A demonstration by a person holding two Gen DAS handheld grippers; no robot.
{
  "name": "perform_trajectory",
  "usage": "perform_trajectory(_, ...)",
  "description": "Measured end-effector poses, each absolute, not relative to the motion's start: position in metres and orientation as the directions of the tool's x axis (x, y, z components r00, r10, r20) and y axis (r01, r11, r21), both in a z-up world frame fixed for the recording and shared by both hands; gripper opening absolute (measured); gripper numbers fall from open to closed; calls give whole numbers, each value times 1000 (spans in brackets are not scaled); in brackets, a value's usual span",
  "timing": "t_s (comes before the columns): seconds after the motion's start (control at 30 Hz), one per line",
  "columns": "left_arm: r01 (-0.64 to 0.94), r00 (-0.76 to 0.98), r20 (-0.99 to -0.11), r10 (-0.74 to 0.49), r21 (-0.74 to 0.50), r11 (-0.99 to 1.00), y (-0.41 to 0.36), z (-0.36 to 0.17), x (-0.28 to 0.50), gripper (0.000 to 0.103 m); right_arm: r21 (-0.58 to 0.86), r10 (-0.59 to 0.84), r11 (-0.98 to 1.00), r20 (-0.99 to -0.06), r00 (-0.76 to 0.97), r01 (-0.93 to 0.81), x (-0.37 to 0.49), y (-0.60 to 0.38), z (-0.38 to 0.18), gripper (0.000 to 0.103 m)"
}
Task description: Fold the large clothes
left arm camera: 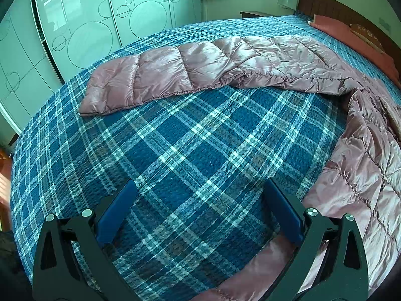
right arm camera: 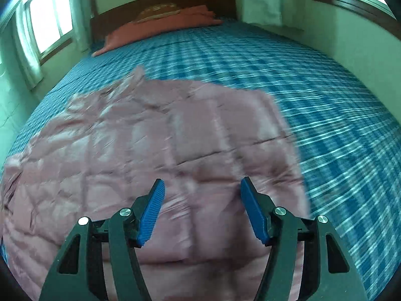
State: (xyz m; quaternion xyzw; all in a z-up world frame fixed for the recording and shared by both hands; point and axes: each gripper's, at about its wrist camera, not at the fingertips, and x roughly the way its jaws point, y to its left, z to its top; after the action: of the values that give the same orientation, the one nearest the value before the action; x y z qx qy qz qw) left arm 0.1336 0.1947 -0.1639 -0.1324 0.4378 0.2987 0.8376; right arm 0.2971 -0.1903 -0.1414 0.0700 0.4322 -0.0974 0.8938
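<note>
a pink quilted down coat [left arm camera: 225, 60] lies spread on the bed [left arm camera: 175, 150], over its blue plaid cover, one sleeve stretched out flat to the side. the left gripper [left arm camera: 200, 215] hovers over bare cover beside the coat's body, fingers spread, holding nothing. the right gripper [right arm camera: 201, 210] hangs above the coat's body [right arm camera: 150, 138], fingers also spread and empty; that view is blurred.

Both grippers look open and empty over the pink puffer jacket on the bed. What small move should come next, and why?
Probably send the open left gripper forward to the sleeve, which lies stretched out away from the jacket body. The right gripper hovers open over the body, holding nothing.
</note>
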Motion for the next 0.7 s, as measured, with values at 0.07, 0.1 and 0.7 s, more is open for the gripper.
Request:
perform_trajectory(0.07, -616, 440, -814, 380, 35, 787, 195, -164, 134, 101, -50, -176, 974, -775, 607, 220, 296, -177, -143, 64)
perform_trajectory(0.1, -616, 441, -813, 380, 33, 787, 194, -164, 134, 101, -50, -181, 973, -771, 611, 225, 294, -175, -140, 64)
perform_trajectory(0.7, -629, 598, -775, 206, -293, 720, 288, -138, 109, 99, -1, -150, 973, -763, 628, 232, 291, -172, -154, 76)
